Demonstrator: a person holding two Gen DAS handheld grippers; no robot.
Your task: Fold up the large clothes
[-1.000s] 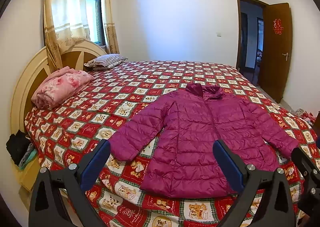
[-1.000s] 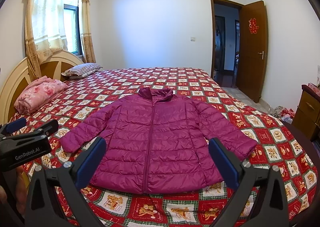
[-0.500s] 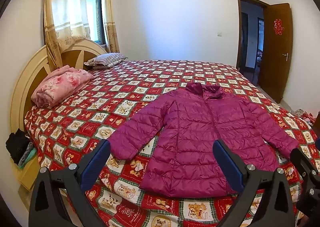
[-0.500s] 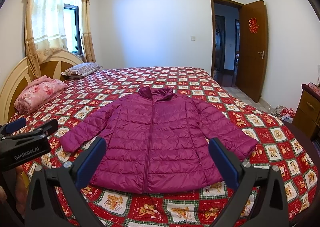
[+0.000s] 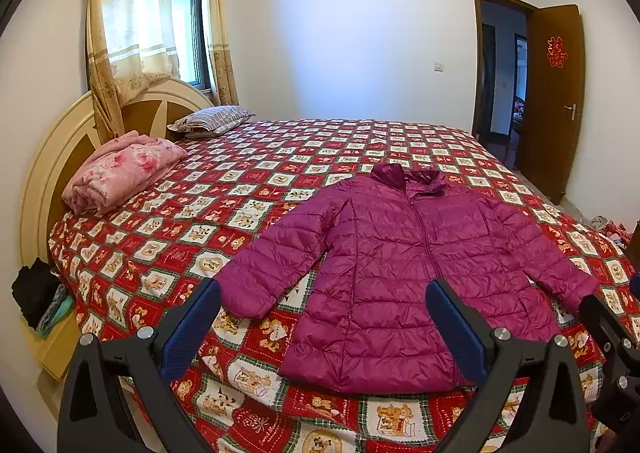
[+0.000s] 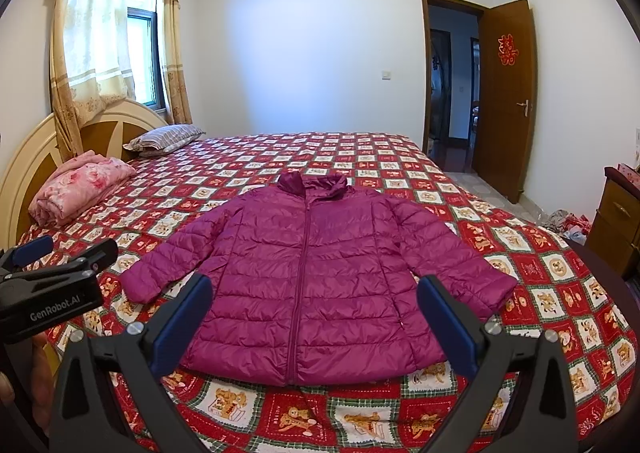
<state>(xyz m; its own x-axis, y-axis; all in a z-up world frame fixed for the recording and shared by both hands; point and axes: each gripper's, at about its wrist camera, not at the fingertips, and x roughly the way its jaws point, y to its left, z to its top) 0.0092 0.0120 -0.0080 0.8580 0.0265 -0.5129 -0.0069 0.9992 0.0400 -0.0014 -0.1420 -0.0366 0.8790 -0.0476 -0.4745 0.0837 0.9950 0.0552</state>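
A magenta quilted puffer jacket [image 5: 404, 269] lies flat and zipped on the bed, sleeves spread out to both sides, collar away from me; it also shows in the right wrist view [image 6: 316, 269]. My left gripper [image 5: 324, 329] is open and empty, held above the bed's near edge in front of the jacket's left sleeve and hem. My right gripper [image 6: 316, 323] is open and empty, centred in front of the hem. The left gripper's body [image 6: 52, 285] shows at the left of the right wrist view.
The bed [image 5: 280, 173] has a red checked cover. A folded pink quilt [image 5: 120, 173] and a striped pillow [image 5: 212, 119] lie by the headboard. A wooden cabinet [image 6: 616, 221] stands to the right, and an open door [image 6: 504, 93] beyond it.
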